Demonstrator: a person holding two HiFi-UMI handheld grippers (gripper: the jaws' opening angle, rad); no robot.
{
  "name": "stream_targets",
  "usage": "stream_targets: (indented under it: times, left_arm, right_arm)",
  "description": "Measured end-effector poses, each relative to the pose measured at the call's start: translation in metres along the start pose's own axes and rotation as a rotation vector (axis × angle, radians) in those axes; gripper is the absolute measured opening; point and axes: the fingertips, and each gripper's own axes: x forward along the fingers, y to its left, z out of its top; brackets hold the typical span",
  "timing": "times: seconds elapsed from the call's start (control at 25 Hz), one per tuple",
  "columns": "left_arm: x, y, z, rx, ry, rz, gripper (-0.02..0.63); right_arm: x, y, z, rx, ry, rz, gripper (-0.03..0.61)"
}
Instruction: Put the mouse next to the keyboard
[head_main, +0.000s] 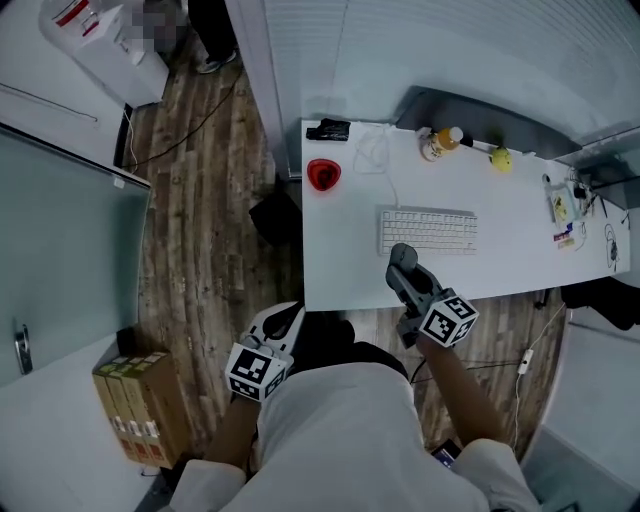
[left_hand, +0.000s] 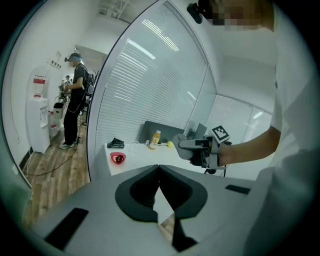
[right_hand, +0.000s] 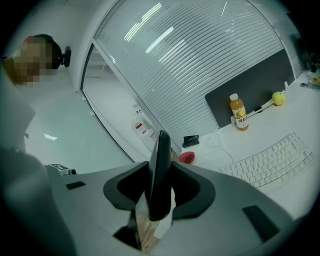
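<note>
Right gripper (right_hand: 159, 186): jaws partly open, clamped on the dark mouse (right_hand: 160, 152), which is held edge-on above the near edge of the white table (head_main: 340, 270), just in front of the keyboard (head_main: 428, 230). Left gripper (left_hand: 159, 175): jaws together, empty, beside the table

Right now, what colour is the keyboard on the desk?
White. The flat white keyboard shows best in the head view.
</note>
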Motion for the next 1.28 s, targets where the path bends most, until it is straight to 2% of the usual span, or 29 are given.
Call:
stream_targets:
  times: [0.44, 0.64, 0.96, 1.28]
  left_arm:
    - [0.023, 0.041, -0.012, -0.04, 0.054, -0.048, 0.018]
    - [0.032, 0.043, -0.013, -0.052, 0.07, -0.049, 0.018]
    - [0.059, 0.019, -0.002, -0.035, 0.073, -0.029, 0.018]
    - [0.1, -0.019, 0.004, -0.057, 0.069, -0.02, 0.018]
  right_arm:
    - [0.056, -0.055, -0.048, -0.024, 0.167, -0.138, 0.152]
    - [0.068, -0.068, -0.06, -0.011, 0.195, -0.137, 0.152]
    - [0.05, -0.094, -0.05, 0.023, 0.181, -0.111, 0.152]
    - [0.023, -0.133, -0.043, 0.038, 0.212, -0.112, 0.152]
